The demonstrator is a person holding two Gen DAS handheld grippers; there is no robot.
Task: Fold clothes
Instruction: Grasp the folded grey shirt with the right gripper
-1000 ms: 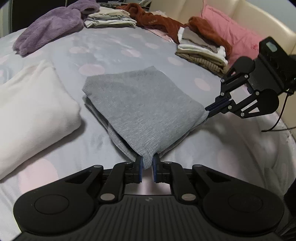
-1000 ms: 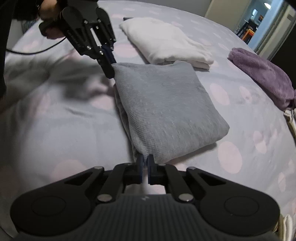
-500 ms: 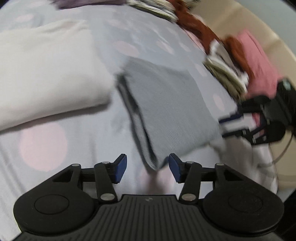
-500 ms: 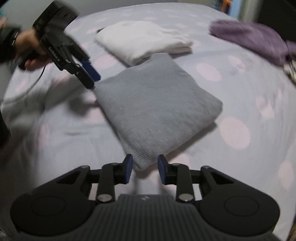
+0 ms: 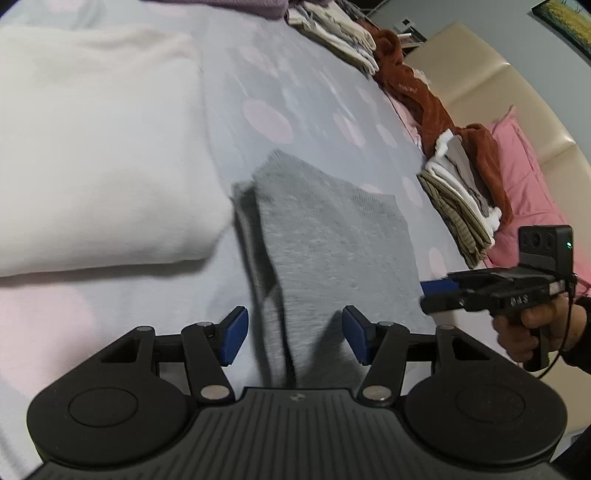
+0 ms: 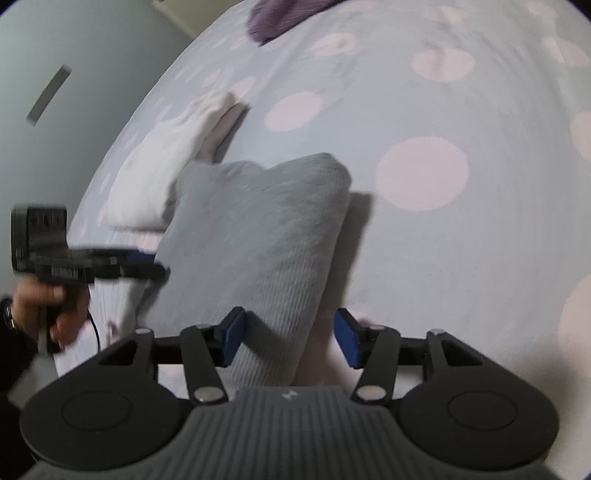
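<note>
One folded grey knit garment (image 5: 332,251) lies flat on the pale blue bedsheet with pink dots (image 5: 266,118), and its long axis runs away from your left gripper (image 5: 293,339) toward the far side of the bed, stacked layer edges showing along its left side. Your left gripper's two blue-padded fingers (image 5: 232,341) stand spread wide, straddling the near end of the garment without pinching it. In the right wrist view the same grey garment (image 6: 258,236) stretches up and away, and your right gripper (image 6: 290,341) is spread wide too, its blue pads either side of the near corner, nothing clamped. You can see each tool from the other camera, both side-on: the right one (image 5: 439,286) just at the garment's right edge, held in your hand (image 5: 532,332).

Just left of the grey piece sits one folded cream-white fluffy garment (image 5: 96,147), close but a strip of sheet between them. Farther right, two stacks of folded clothes (image 5: 461,199), one rust-brown fleece (image 5: 417,92) draped between them, one pink pillow (image 5: 524,184). One purple fuzzy garment (image 6: 280,14) lies well apart.
</note>
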